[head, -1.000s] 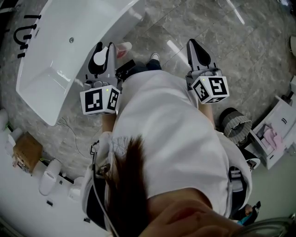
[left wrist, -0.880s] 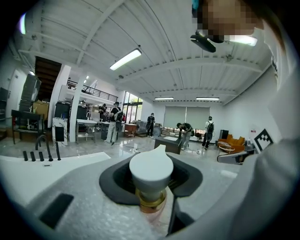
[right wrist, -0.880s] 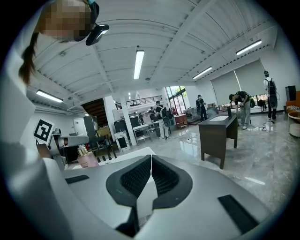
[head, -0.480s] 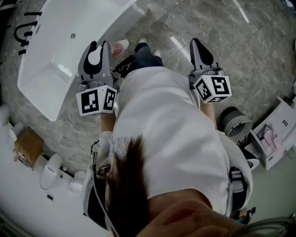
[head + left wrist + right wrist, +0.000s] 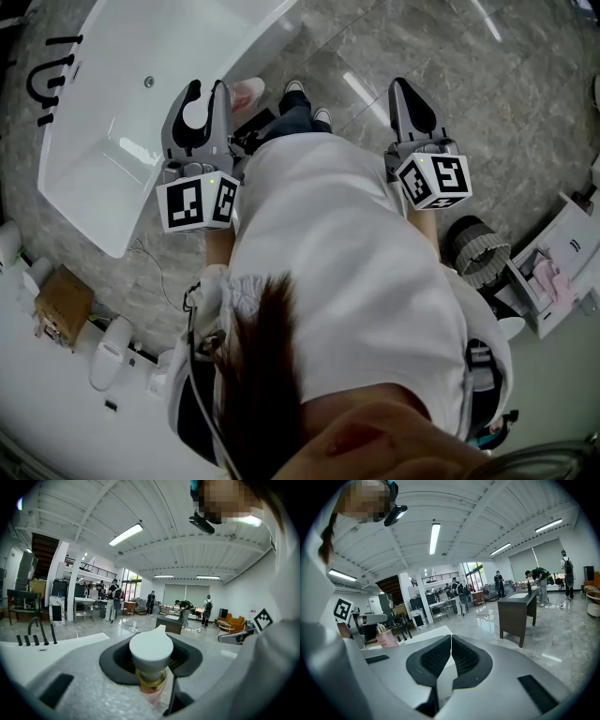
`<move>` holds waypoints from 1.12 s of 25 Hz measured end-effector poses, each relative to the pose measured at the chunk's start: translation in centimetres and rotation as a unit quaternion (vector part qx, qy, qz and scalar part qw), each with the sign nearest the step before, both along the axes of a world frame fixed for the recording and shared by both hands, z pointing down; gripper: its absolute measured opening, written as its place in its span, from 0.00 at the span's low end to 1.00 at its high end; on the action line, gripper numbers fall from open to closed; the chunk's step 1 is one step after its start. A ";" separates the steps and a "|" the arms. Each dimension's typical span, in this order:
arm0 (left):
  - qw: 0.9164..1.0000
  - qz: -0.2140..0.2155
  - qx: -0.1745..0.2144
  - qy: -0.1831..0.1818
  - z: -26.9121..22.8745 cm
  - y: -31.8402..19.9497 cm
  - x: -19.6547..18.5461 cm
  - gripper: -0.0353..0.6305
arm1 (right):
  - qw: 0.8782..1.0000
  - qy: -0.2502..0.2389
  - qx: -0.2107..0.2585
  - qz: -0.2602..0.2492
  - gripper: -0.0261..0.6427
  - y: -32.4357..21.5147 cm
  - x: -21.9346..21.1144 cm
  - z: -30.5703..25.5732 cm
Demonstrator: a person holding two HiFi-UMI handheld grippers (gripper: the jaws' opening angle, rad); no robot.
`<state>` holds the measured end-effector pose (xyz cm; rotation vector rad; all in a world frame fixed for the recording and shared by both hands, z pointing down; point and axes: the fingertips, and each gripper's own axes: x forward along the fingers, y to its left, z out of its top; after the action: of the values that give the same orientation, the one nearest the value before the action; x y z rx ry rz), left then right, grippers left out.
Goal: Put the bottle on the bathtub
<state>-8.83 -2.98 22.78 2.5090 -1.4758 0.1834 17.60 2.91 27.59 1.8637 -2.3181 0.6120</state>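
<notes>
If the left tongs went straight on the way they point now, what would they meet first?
Probably the bathtub. In the head view the left tongs, shut on the bottle, point over its near rim; height is hard to judge, so they might pass above it.

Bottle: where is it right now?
The bottle is clamped by its white cap in the left gripper, at the head view's left, by the white bathtub's near edge.
</notes>
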 end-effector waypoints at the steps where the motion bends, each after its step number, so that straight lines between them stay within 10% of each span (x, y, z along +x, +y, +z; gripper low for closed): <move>1: 1.000 0.003 0.001 -0.002 -0.1 -0.7 -0.2 0.26 | 1.000 0.001 0.001 0.001 0.06 -0.7 -0.3 -0.3; 28: 1.000 0.013 -0.004 0.009 0.6 -9.6 -4.5 0.26 | 1.000 0.022 -0.008 0.012 0.06 -9.3 -4.2 -0.6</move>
<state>-13.34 -12.62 23.37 2.5187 -1.4337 0.1706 13.43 -6.39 26.97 1.8803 -2.2599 0.5847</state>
